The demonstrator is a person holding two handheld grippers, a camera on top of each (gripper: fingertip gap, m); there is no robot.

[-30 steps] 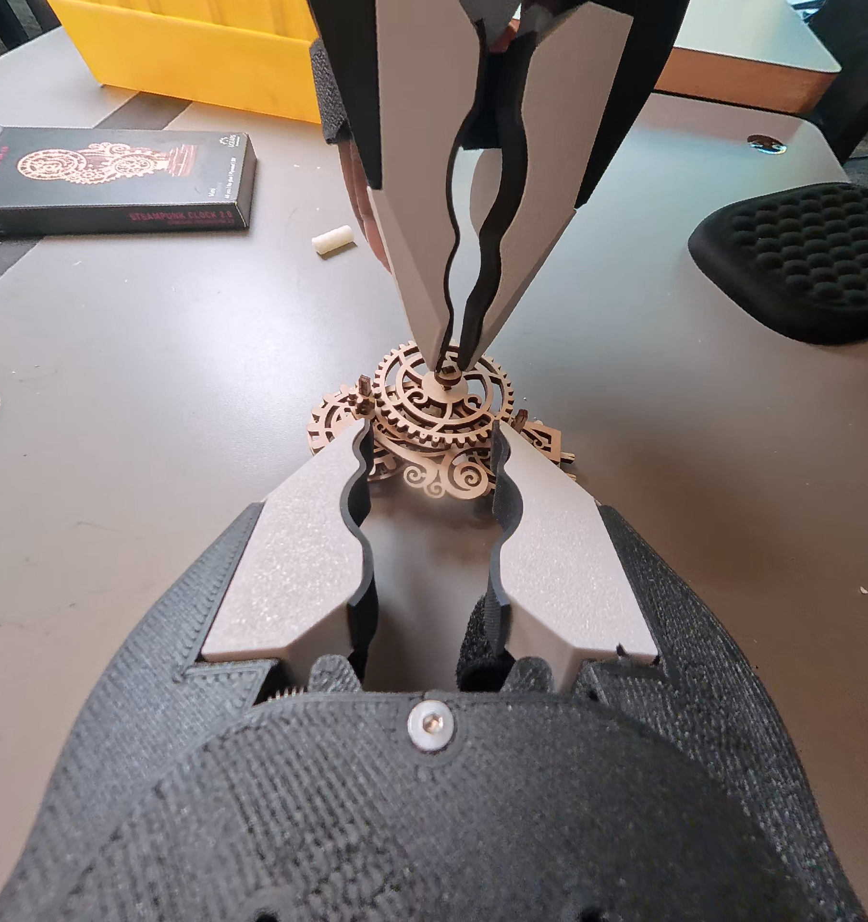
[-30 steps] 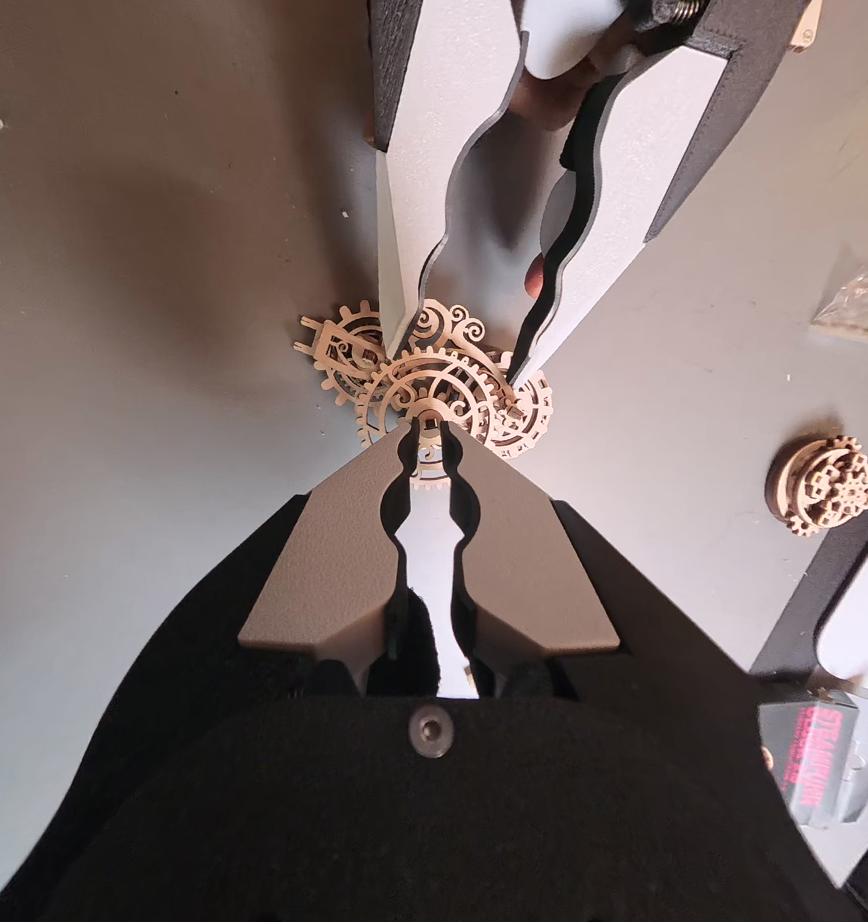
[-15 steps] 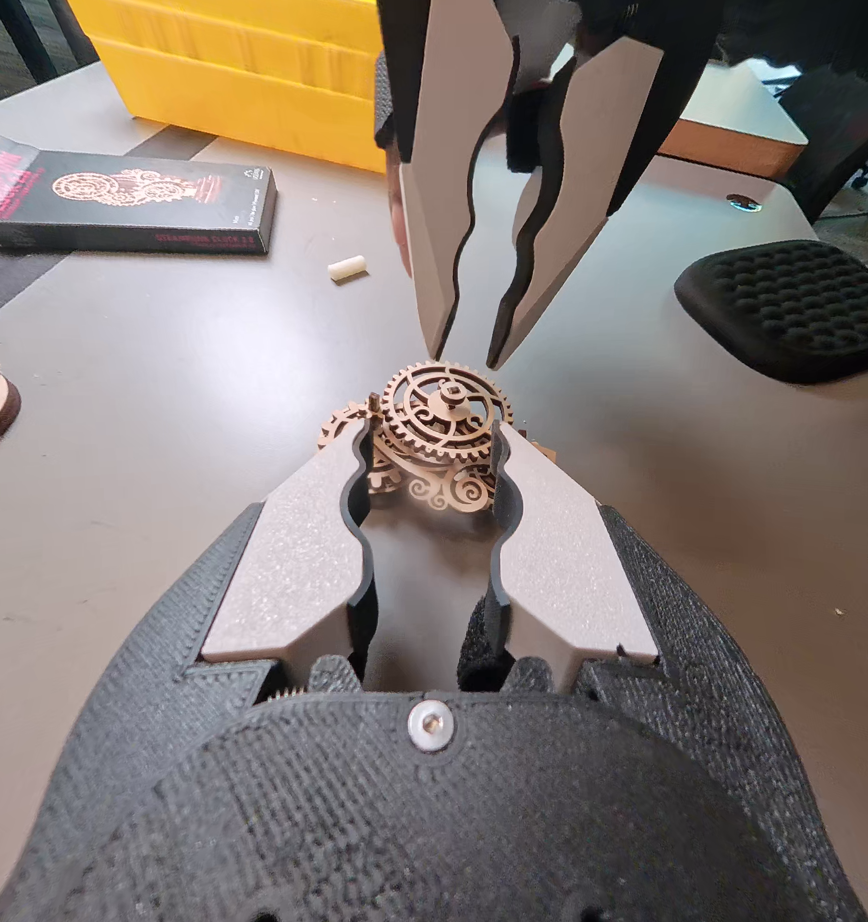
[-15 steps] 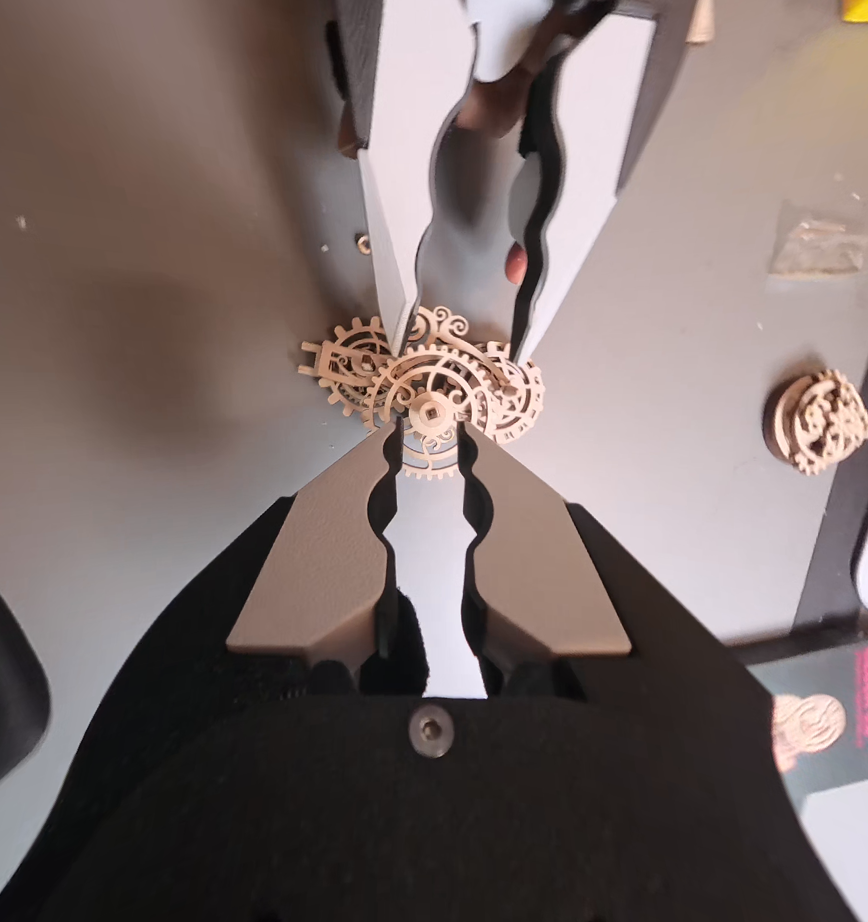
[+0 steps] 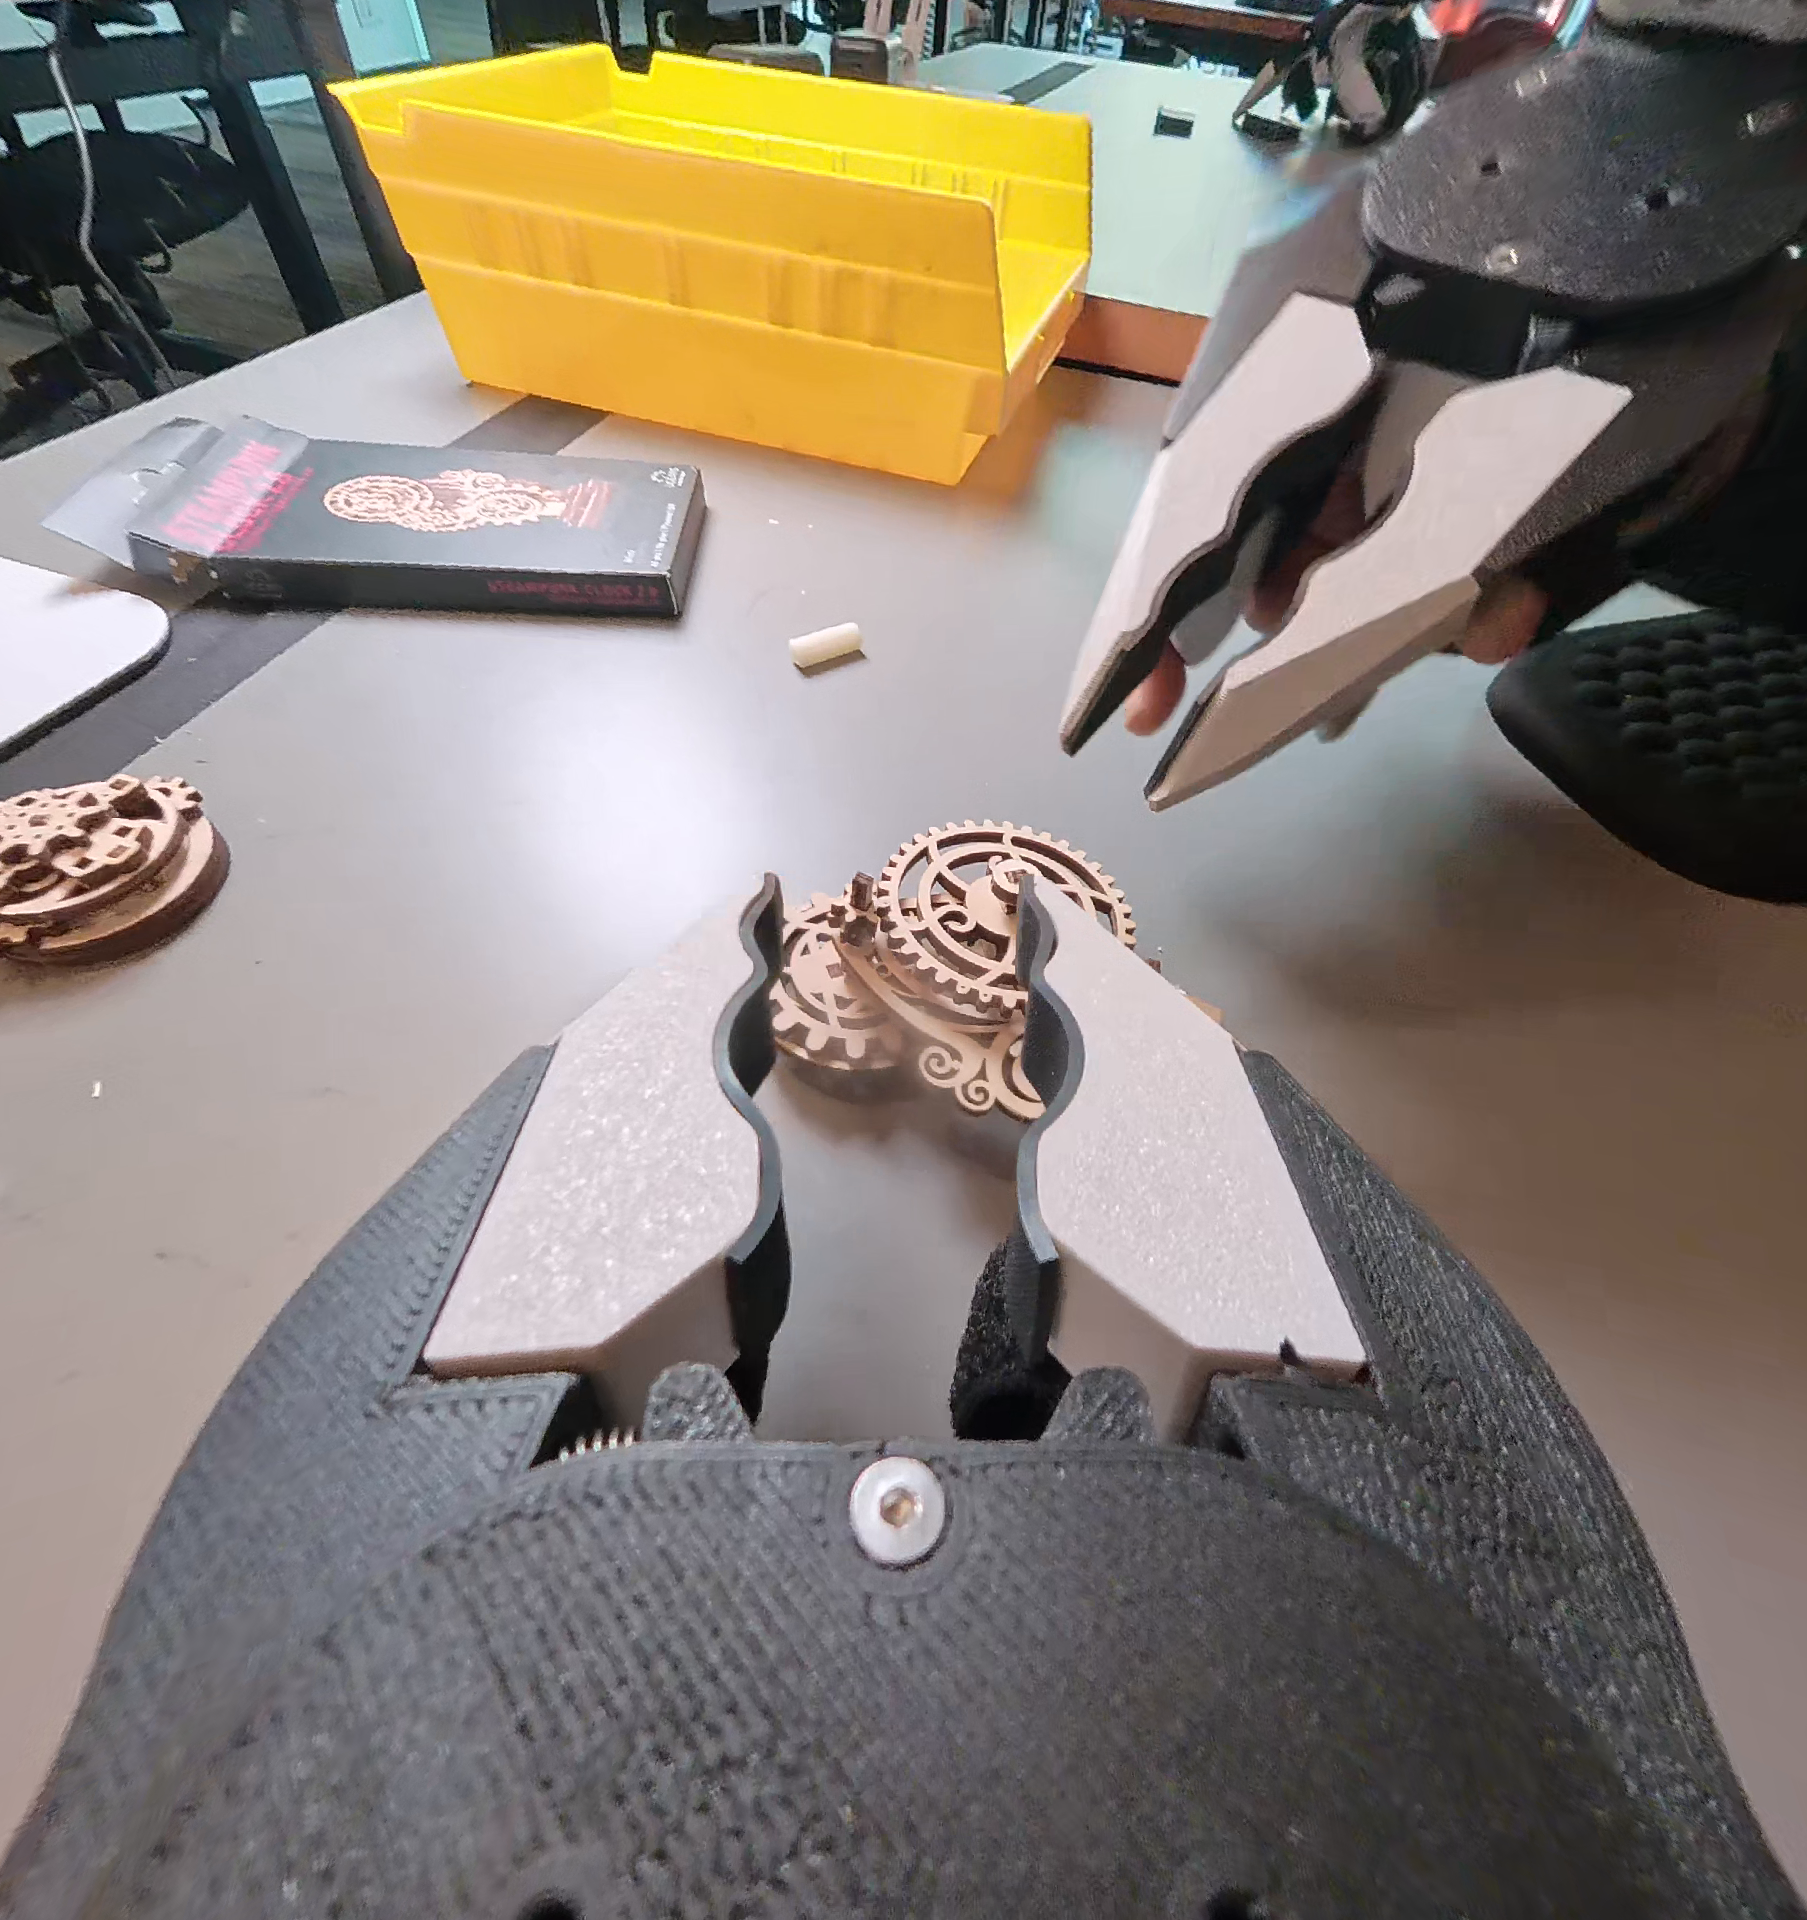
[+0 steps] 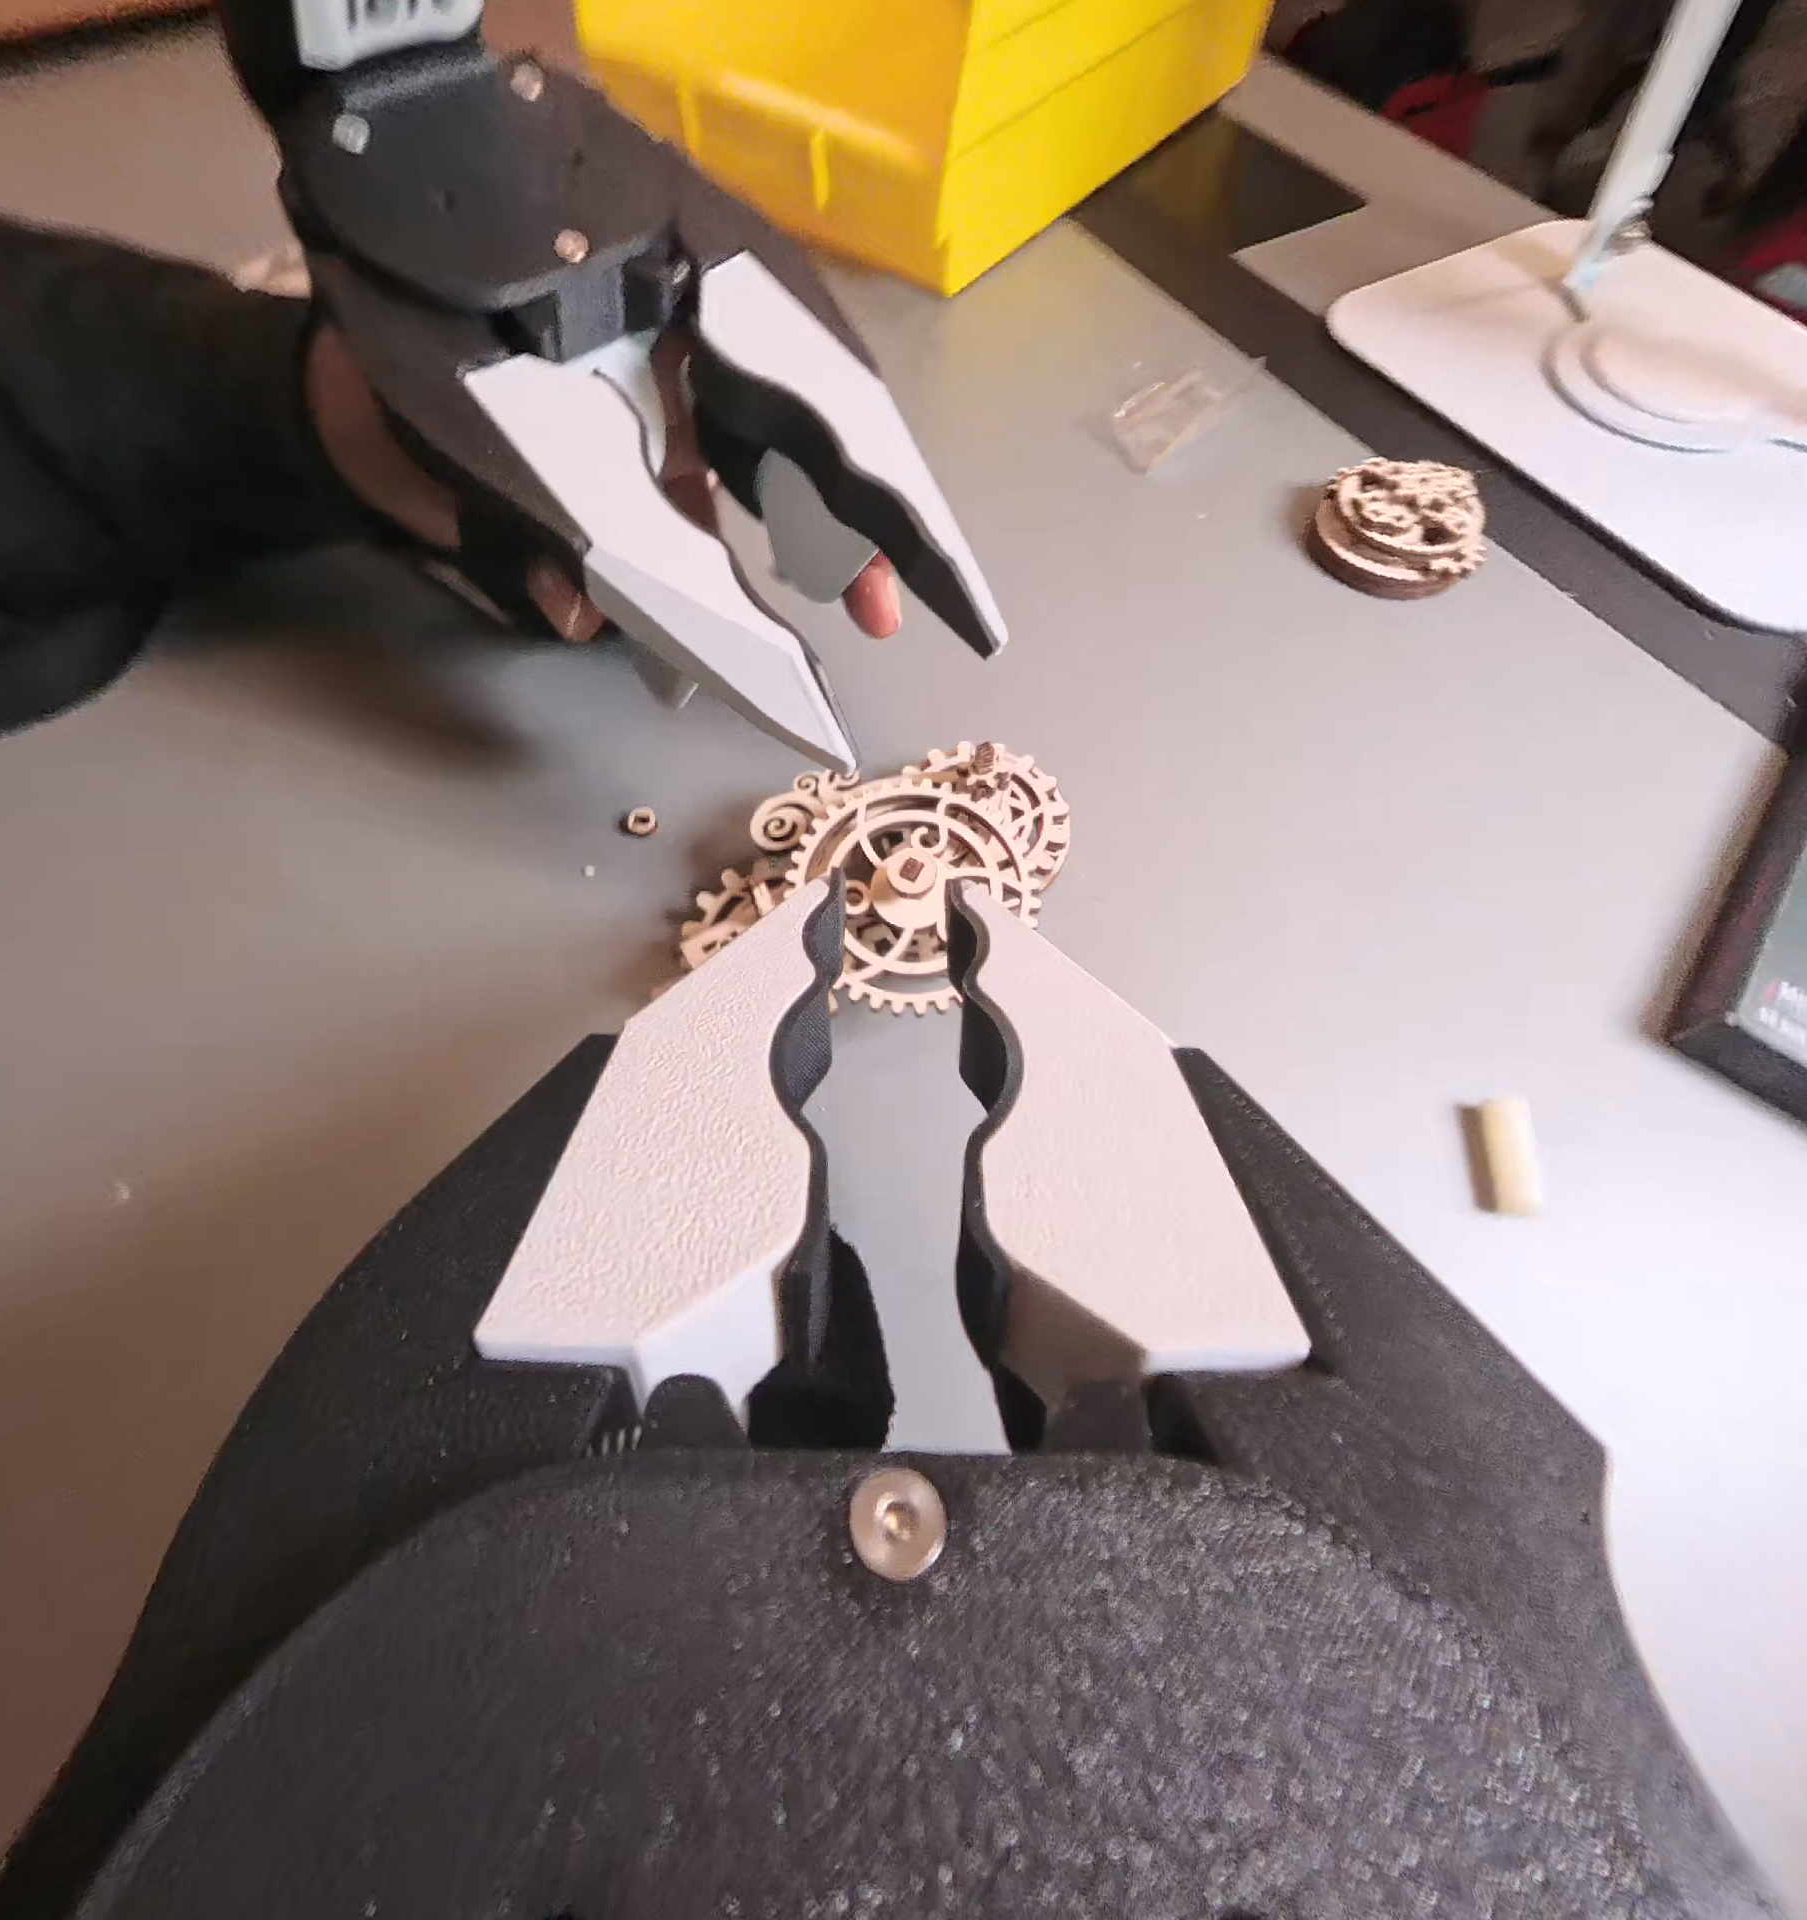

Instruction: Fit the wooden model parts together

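The wooden gear assembly (image 5: 966, 961) lies flat on the grey table (image 5: 463, 810): a large toothed wheel with a round hub on top, smaller gears and a scroll-cut plate under it. My left gripper (image 5: 899, 914) is open just in front of it. In the right wrist view one left fingertip (image 6: 826, 743) reaches the scroll edge and the other hangs clear above the table. My right gripper (image 5: 1115, 771) is open and empty, raised above and to the right of the assembly. In the right wrist view the assembly (image 6: 914, 883) shows beyond my right gripper (image 6: 897, 894).
A yellow bin (image 5: 733, 260) stands at the back with a black box (image 5: 421, 540) to its left. A second wooden gear piece (image 5: 78, 883) sits at left. A white peg (image 5: 824, 646), a small wooden ring (image 6: 637, 823) and a black mesh pad (image 5: 1709, 748) lie nearby. There is about 5 cm between the tips of the two grippers. The white peg (image 5: 824, 646) is about 15 cm from both grippers' fingertips. It turns up in the right wrist view (image 6: 1515, 1160) as well.
My right gripper was pinched on the hub at the large wheel's centre, then opened, let go and lifted away up and to the right. My left gripper stayed open and shifted slightly.
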